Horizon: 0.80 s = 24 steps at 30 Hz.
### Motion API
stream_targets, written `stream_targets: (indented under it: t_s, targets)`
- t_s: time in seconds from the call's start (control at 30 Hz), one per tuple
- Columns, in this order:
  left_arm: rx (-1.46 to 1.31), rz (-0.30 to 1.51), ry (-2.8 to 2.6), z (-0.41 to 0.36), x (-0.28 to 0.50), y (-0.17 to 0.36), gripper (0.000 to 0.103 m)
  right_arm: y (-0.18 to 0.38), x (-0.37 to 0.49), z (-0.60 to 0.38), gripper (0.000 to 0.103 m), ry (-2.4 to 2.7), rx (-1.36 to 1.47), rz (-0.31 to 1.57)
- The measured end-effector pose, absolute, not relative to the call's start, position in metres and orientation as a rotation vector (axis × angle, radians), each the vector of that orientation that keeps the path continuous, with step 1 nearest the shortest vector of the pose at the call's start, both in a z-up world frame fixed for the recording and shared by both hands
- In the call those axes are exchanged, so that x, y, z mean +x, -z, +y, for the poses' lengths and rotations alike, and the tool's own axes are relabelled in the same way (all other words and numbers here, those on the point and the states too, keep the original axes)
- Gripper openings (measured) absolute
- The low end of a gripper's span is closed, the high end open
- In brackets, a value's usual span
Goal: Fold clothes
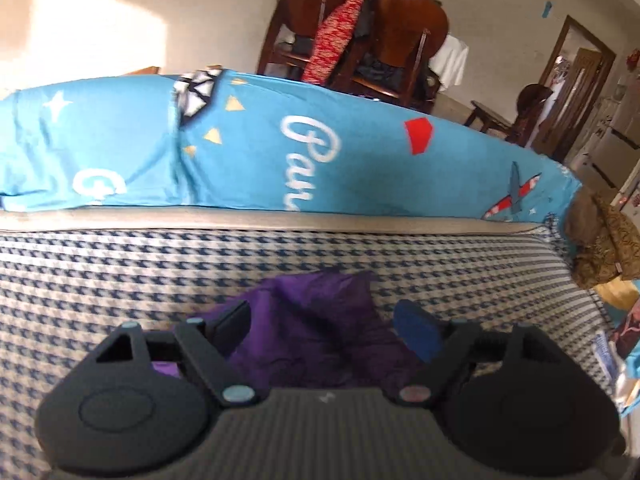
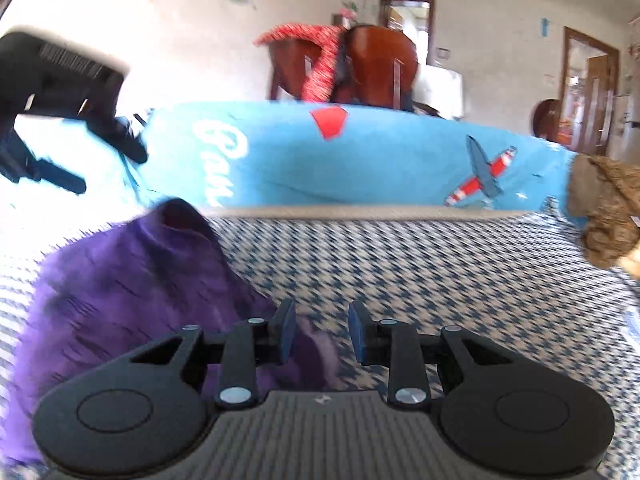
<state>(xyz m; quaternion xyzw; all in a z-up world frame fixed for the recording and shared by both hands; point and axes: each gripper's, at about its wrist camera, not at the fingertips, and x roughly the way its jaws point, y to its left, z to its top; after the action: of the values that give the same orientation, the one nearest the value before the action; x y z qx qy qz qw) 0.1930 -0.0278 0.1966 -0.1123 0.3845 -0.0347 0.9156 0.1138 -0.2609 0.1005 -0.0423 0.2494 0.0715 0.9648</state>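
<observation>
- Nearest to the left wrist camera is the left gripper [image 1: 326, 322], a black body with a ribbed grey plate; its jaws stand wide open, and nothing is pinched between them.
- Just under and between those open fingers lies the purple garment [image 1: 320, 328], a thin, slightly shiny cloth, bunched into soft folds with one raised corner at its far side.
- In the right wrist view the right gripper [image 2: 322, 332] has its jaws partly open, the blue pads [image 2: 287, 330] well apart. The left pad lies against a near edge of the garment, but the cloth is not pressed between the two, so I judge it not held.
- The garment sits on the houndstooth cover [image 1: 120, 272], a woven blue-and-white fabric that looks rather rough (good friction, so cloth should not slide much).
- Step in hand, as I judge: a fold was just laid down and both grippers are free of the cloth. The next move calls for finding a clear edge or corner of the bunched heap and closing on a single layer.
- Farther back, a blue printed cushion [image 1: 320, 152] runs along the sofa, smooth cotton with white script and an airplane.
- At the far right lies a brown patterned cushion [image 1: 604, 240].
- Farthest are the wooden chairs [image 1: 404, 32], with a red knitted cloth [image 1: 340, 20] draped over them.
</observation>
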Motion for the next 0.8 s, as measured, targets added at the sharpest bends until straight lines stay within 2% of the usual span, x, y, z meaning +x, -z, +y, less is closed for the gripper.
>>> stream_targets:
  t_s: [0.13, 0.33, 0.6, 0.8]
  targets:
    - [-0.214, 0.802, 0.002, 0.008, 0.17, -0.196, 0.087, -0.109, 0.12, -0.264, 0.027, -0.28, -0.002, 0.496]
    - [-0.218, 0.858, -0.065, 0.053, 0.14, -0.17, 0.09, -0.109, 0.123, -0.236, 0.027, -0.353, -0.026, 0.521]
    - [-0.345, 0.941, -0.107, 0.081, 0.143, -0.103, 0.09, -0.103, 0.149, -0.209, 0.027, -0.432, -0.037, 0.534]
    - [-0.381, 1.004, -0.15, 0.081, 0.155, -0.08, 0.091, -0.102, 0.177, -0.196, 0.028, -0.451, 0.024, 0.554]
